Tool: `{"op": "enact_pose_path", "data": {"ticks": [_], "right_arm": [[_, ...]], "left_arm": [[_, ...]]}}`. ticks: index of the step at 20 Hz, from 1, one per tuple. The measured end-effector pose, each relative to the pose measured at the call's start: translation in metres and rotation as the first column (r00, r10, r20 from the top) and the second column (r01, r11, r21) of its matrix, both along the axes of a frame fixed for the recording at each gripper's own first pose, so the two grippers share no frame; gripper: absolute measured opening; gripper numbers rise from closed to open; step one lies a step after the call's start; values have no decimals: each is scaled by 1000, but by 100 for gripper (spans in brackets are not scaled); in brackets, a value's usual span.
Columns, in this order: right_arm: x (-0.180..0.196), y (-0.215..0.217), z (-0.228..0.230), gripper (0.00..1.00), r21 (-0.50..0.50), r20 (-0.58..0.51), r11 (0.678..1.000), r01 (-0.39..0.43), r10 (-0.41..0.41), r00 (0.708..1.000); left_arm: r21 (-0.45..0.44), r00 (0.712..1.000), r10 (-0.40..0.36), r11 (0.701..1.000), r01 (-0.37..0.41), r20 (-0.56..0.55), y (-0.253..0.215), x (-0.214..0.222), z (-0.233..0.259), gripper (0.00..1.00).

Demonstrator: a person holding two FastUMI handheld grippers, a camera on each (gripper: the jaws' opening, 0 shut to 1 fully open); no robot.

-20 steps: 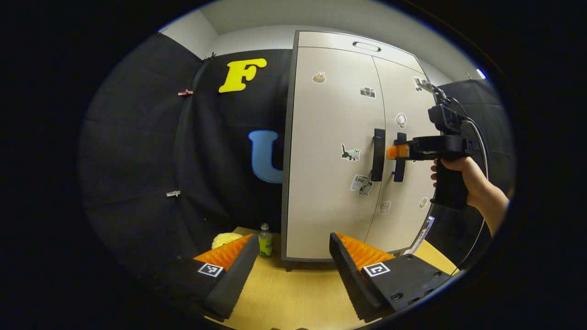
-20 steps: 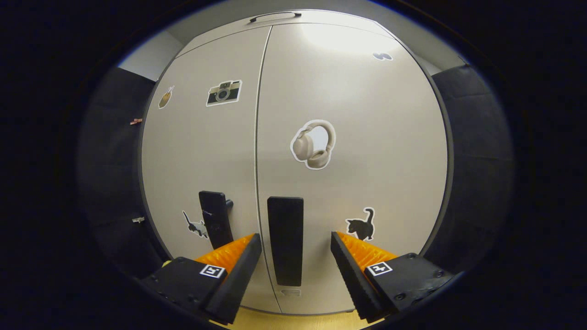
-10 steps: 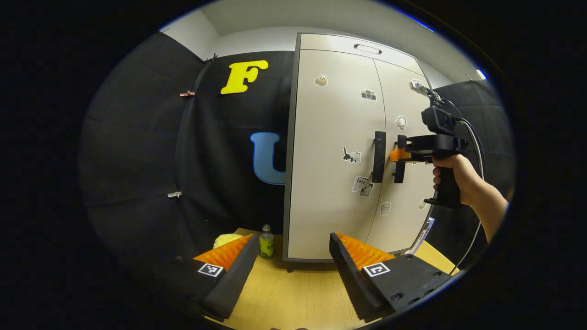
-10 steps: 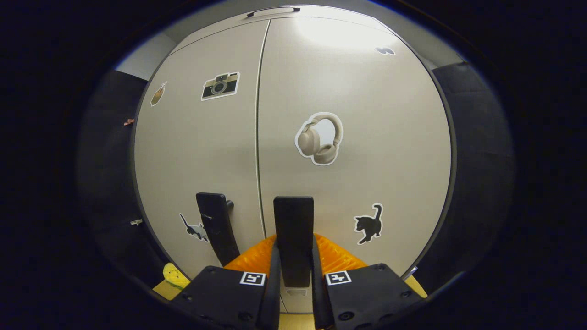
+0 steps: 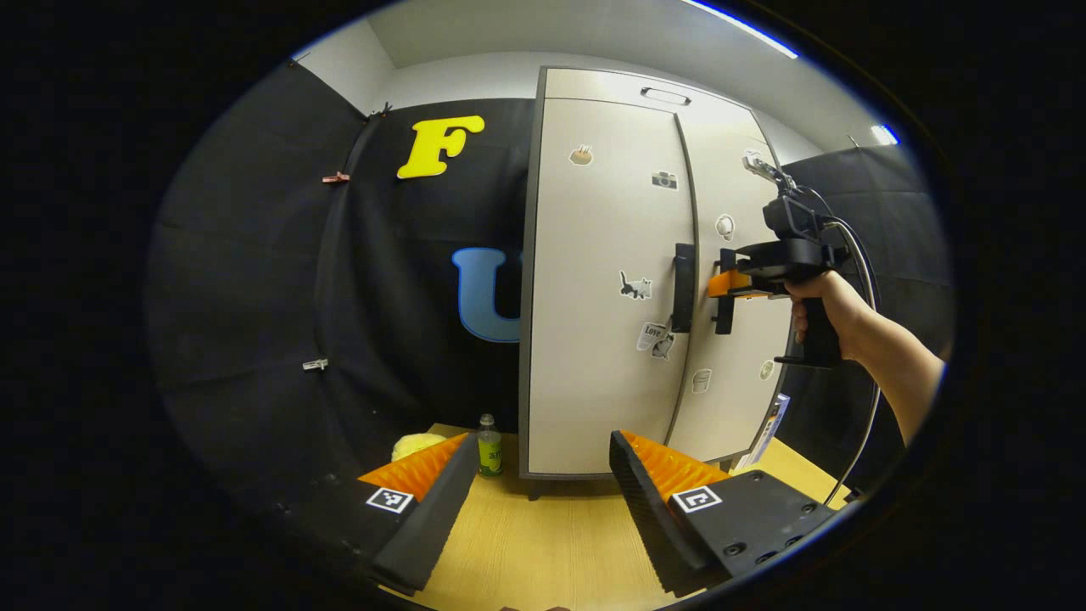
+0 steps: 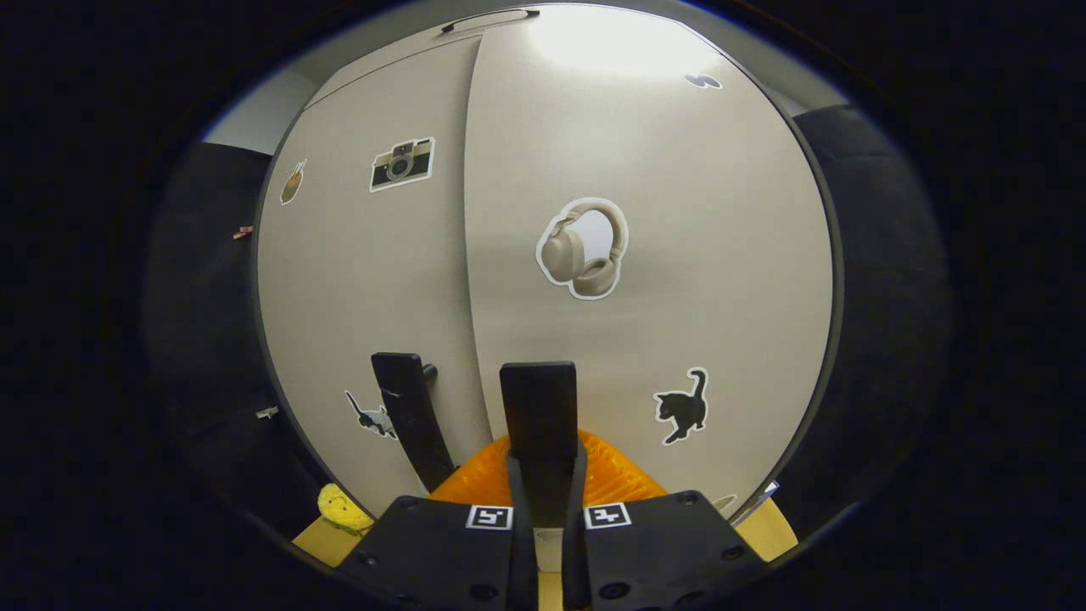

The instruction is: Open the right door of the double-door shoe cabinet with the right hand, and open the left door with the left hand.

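The pale shoe cabinet (image 5: pixel 594 339) stands on the table with two sticker-covered doors. In the right gripper view my right gripper (image 6: pixel 543 462) is shut on the black vertical handle of the right door (image 6: pixel 539 407), both fingers pressing its sides. The left door's handle (image 6: pixel 407 416) stands free beside it. In the left gripper view a hand holds that right gripper (image 5: pixel 721 283) at the right handle (image 5: pixel 725 297), and a thin dark line shows along the seam between the doors. My left gripper (image 5: pixel 540 440) hangs open over the table, well short of the left door's handle (image 5: pixel 683 287).
A small green bottle (image 5: pixel 487 445) and a yellow soft thing (image 5: pixel 420 443) sit on the wooden table (image 5: pixel 543 543) left of the cabinet. Black cloth walls stand on both sides. A narrow top panel with a recessed grip (image 5: pixel 663 95) runs above the doors.
My right gripper went from open around the right handle to shut on it and has stayed clamped. The left gripper's view shifted slightly; it remains open and far back.
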State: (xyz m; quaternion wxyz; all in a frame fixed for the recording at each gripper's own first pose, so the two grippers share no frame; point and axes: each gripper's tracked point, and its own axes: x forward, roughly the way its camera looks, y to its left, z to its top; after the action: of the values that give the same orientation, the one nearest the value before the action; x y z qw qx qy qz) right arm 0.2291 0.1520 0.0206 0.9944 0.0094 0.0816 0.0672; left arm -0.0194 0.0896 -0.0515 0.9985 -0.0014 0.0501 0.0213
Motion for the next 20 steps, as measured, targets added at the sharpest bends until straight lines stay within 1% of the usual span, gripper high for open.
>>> {"op": "enact_pose_path", "data": {"ticks": [4,6,10,15,20], "right_arm": [[-9,-4,3,15,13,7,1000,18,-18,1000],[-18,-8,4,15,9,14,1000,20,-20,1000],[-31,-16,5,15,6,27,1000,-1,1,1000],[-49,-26,6,15,6,22,998,-60,60,998],[-58,-32,8,15,6,24,995,-104,104,994]], "left_arm": [[-6,999,-52,999,52,-1,-6,-10,2,95],[-11,998,-56,998,56,-4,-10,-13,3,95],[-32,999,-47,998,47,2,-24,-20,8,95],[-37,1000,-10,999,10,3,-45,-27,11,95],[-48,1000,17,999,-17,15,-70,-35,19,95]]}}
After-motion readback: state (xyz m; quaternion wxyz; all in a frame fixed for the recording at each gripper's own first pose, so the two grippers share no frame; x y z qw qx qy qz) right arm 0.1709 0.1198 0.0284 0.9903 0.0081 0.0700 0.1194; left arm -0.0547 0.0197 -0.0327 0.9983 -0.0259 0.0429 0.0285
